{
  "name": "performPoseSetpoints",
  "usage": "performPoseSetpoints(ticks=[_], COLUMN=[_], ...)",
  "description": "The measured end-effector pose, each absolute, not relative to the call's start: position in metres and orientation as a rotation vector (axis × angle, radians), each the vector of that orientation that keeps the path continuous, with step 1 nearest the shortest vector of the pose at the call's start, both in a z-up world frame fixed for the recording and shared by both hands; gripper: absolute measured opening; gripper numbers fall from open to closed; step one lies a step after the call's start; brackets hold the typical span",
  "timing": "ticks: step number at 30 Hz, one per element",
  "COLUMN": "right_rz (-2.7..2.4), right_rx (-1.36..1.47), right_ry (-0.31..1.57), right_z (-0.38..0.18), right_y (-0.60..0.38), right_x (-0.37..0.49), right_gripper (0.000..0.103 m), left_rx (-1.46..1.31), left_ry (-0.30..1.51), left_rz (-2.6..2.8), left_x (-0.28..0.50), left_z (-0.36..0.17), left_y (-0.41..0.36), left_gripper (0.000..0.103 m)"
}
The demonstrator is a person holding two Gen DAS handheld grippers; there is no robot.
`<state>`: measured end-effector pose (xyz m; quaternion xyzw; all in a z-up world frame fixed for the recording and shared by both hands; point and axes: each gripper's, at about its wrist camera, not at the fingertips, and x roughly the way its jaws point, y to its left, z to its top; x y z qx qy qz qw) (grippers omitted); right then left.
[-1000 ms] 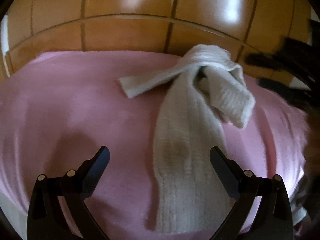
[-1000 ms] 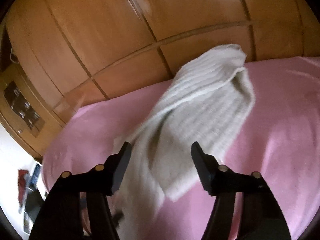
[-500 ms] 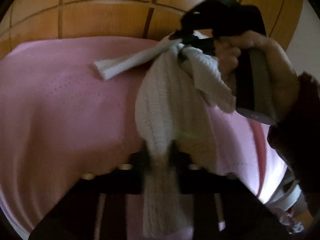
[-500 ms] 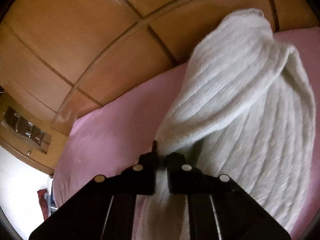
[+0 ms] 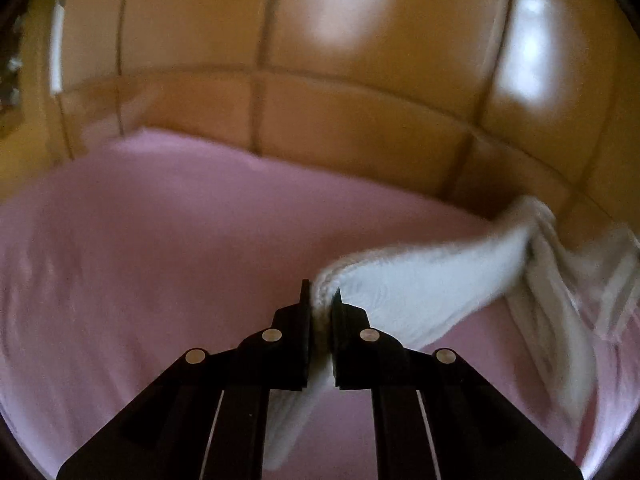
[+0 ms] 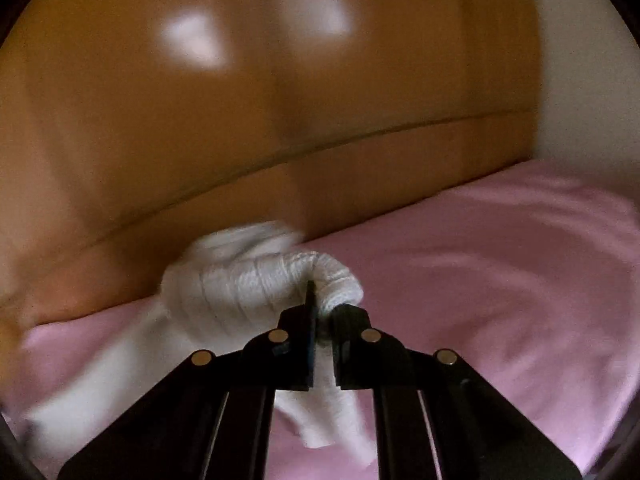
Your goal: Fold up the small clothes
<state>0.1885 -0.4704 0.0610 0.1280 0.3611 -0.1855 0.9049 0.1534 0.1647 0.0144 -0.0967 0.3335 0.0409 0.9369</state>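
A white knitted garment (image 5: 420,284) is stretched above a pink sheet (image 5: 160,248). My left gripper (image 5: 321,300) is shut on one end of it, and the knit runs off to the right, lifted and blurred. In the right wrist view my right gripper (image 6: 322,304) is shut on a bunched fold of the same white knit (image 6: 248,280), which trails to the left and hangs down under the fingers onto the pink sheet (image 6: 500,248).
A glossy wooden panelled wall (image 5: 320,92) rises directly behind the bed. A pale wall (image 6: 580,80) shows at the far right of the right wrist view. Bare pink sheet lies to the left of the left gripper and to the right of the right gripper.
Both grippers went from open above the crumpled knit to shut on it. They have since pulled apart sideways and lifted, drawing the garment out between them.
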Motion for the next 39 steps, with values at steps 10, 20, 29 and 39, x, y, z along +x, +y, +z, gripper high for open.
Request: performPoseSetpoints(ticks=[10,20,29,39], right_rz=[-0.335,0.377,0.395,0.248], right_rx=[0.339,0.771,0.952,0.788], right_ry=[0.781,1.037,1.002,0.778], right_z=[0.031,-0.048,-0.059,0.004], right_y=[-0.492,-0.331,-0.301,-0.36], right_x=[0.145,0.088,0.102,0.057], right_gripper=[0.083,0.043,0.032,0.01], left_rx=[-0.225,-0.23,-0.24,-0.398], left_ry=[0.576,0.717,0.784,0.881], left_rz=[0.267,0.109,-0.026,-0.266], left_x=[0.212,0.17,0.13,0.148], left_z=[0.047,0.001,-0.022,-0.039], left_y=[0.192,0.148,0.111,0.072], left_gripper=[0.074,0.074,0.074,0.067])
